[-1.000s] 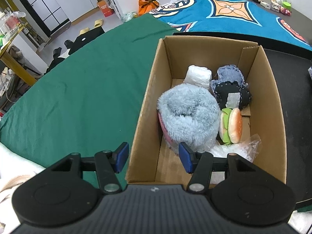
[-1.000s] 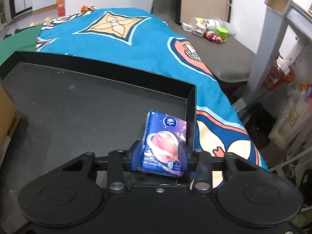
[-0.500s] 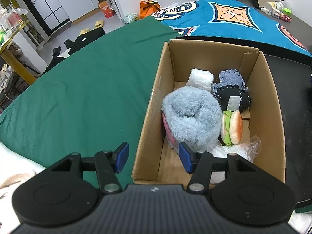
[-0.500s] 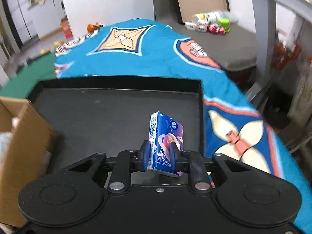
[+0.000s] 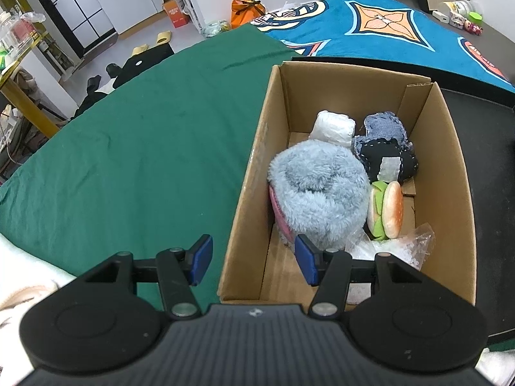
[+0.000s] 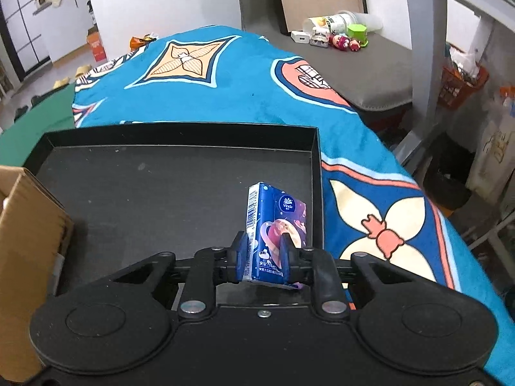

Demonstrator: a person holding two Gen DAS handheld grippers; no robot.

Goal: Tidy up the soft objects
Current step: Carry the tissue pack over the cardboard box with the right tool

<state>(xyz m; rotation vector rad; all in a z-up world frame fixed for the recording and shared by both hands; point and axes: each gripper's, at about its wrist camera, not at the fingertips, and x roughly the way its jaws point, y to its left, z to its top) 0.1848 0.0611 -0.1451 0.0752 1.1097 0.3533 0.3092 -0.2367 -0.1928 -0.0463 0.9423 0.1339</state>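
A cardboard box [image 5: 251,167] holds a fluffy blue plush [image 5: 318,189], a white roll [image 5: 333,127], a denim pouch [image 5: 384,152], a burger toy [image 5: 386,210] and a clear plastic bag [image 5: 402,246]. My left gripper [image 5: 254,259] is open and empty, astride the box's near left wall. My right gripper [image 6: 264,255] is shut on a blue tissue pack [image 6: 276,225], held upright above the black tray [image 6: 161,193]. The box corner [image 6: 29,225] shows at the left of the right wrist view.
The box stands between a green cloth [image 5: 128,148] and the black tray [image 5: 489,167]. A blue patterned blanket [image 6: 225,80] lies beyond the tray. Small toys and a cup [image 6: 338,32] sit on a grey surface far back. A metal post [image 6: 425,48] stands at right.
My right gripper has lifted the tissue pack off the tray and swung left; the box corner has come into view. The left gripper has pulled back slightly, still open.
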